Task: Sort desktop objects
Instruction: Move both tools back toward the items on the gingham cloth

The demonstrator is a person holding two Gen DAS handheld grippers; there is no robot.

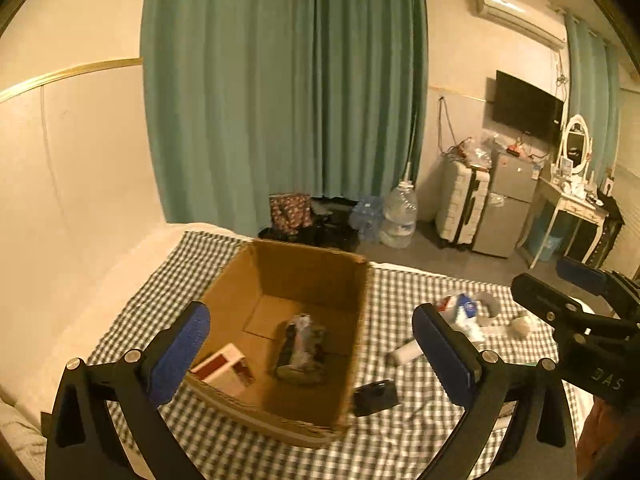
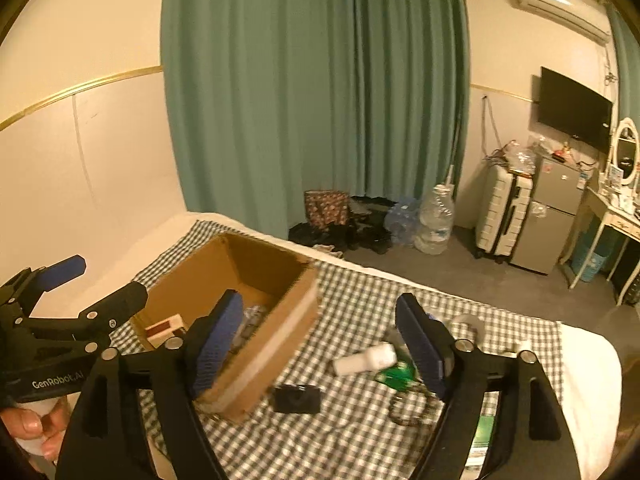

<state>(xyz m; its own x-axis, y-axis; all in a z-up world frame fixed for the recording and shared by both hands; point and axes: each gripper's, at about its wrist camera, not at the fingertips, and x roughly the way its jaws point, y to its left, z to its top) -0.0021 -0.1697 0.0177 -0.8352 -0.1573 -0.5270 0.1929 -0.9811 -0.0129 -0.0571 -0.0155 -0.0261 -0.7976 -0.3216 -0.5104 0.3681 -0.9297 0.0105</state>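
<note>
Cardboard, brown and open-topped, the box (image 1: 288, 332) fills the middle of the left wrist view on a green-and-white checked cloth (image 1: 400, 432). Inside it lie a red-and-white carton (image 1: 224, 368) at lower left and a crumpled packet (image 1: 302, 348) near the centre.

White lettering reading "GenRobot.AI" shows on the left gripper (image 2: 104, 280) at the left edge of the right wrist view; the right gripper's (image 1: 560, 284) body at the right edge of the left wrist view carries "DAS". Other labels are too blurred to read.

Both claws stand wide apart with nothing between their blue pads: the left gripper (image 1: 312, 352) over the box, the right gripper (image 2: 320, 344) over the cloth just right of it.

On the cloth right of the box lie a small black case (image 2: 297, 399), a white bottle (image 2: 364, 358), a green packet (image 2: 396, 374) and some white wrappers (image 1: 464, 312).

Behind, a teal curtain (image 2: 312, 92) hangs at centre; a water jug (image 2: 434, 220), white suitcase (image 2: 502, 212), grey fridge (image 2: 554, 216), black TV (image 2: 574, 110) and wall air conditioner (image 2: 560, 4) line the right side.
</note>
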